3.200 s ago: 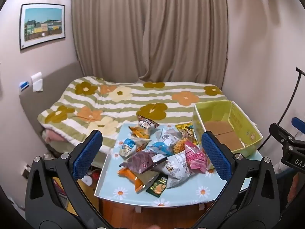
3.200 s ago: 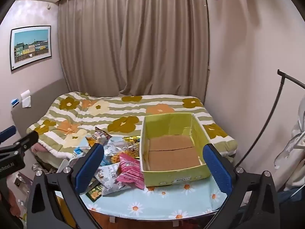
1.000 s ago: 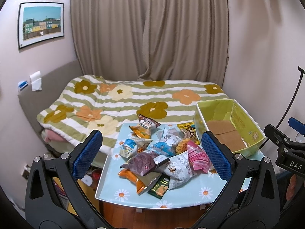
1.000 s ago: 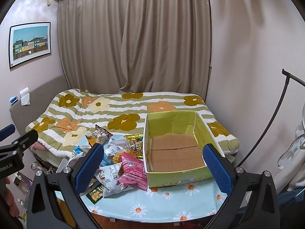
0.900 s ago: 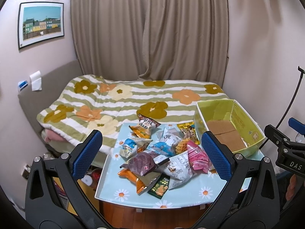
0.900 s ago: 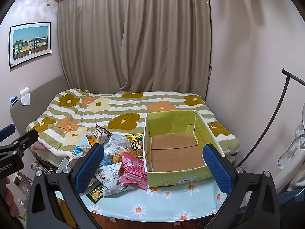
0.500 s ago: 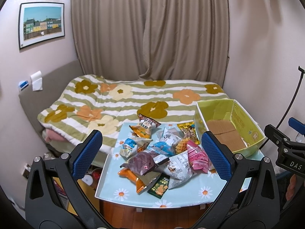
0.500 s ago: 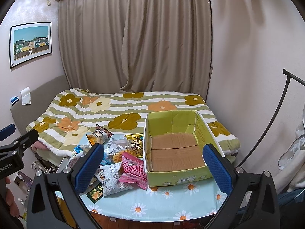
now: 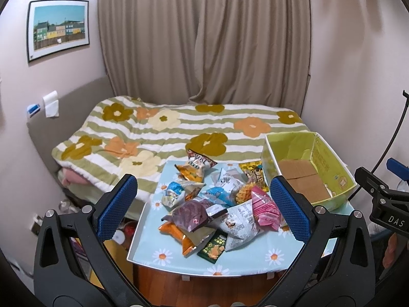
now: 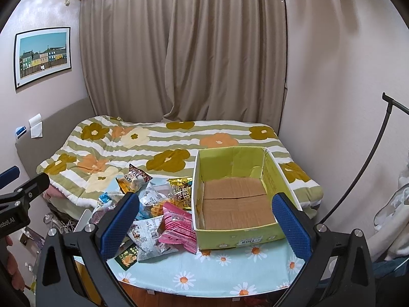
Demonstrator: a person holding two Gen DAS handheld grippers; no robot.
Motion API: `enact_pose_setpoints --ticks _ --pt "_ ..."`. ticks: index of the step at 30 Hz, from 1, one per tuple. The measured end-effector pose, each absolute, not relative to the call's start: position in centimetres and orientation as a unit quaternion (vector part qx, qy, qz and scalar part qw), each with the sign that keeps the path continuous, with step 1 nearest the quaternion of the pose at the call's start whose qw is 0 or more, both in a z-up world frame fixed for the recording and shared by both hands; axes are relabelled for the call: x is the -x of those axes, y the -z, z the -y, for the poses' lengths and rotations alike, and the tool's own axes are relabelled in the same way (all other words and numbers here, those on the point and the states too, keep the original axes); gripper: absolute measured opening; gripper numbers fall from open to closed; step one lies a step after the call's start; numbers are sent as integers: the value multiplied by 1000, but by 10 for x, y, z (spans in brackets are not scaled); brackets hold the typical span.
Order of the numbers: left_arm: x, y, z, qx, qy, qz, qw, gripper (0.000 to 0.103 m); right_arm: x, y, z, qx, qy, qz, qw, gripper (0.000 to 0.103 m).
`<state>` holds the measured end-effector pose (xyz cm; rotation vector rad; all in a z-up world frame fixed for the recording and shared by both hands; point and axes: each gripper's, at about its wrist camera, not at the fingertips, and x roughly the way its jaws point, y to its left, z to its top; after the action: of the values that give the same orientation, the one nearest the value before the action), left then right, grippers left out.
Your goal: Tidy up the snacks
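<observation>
A heap of snack packets (image 9: 217, 204) lies on a small table with a daisy-print cloth (image 9: 255, 258). Among them are a pink packet (image 9: 263, 211) (image 10: 179, 226), a purple one (image 9: 190, 216) and a dark green one (image 9: 213, 248). To the right stands a yellow-green cardboard box (image 9: 329, 176) (image 10: 245, 238) with a bare brown floor. My left gripper (image 9: 202, 209) hovers open above the near side of the heap. My right gripper (image 10: 204, 223) hangs open in front of the box's near wall. Neither holds anything.
Behind the table lies a bed with a striped flower quilt (image 9: 166, 128), backed by beige curtains (image 9: 204, 38). A black stand's rod (image 10: 378, 151) leans at the right wall. Clutter sits on the floor left of the table (image 9: 120, 232).
Both views have shifted only slightly; the table and box sit a little lower and nearer than 3 seconds ago. Nothing on the table has moved. Both grippers stay open.
</observation>
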<state>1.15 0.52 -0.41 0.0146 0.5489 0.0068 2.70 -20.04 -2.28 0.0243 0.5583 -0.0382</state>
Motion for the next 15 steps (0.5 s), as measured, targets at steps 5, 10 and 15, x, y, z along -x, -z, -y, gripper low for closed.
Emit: enact_pose_setpoints --ticks 5,10,15 --pt "-12 3 -6 -4 -3 -275 961 103 -28 20 203 -13 13 -285 958 103" --pt "-19 8 -10 -5 -3 -291 957 103 -41 20 216 -13 -2 -295 955 103" --pt "-27 38 -9 -29 2 -328 944 103 -52 51 214 -26 -32 -326 944 103"
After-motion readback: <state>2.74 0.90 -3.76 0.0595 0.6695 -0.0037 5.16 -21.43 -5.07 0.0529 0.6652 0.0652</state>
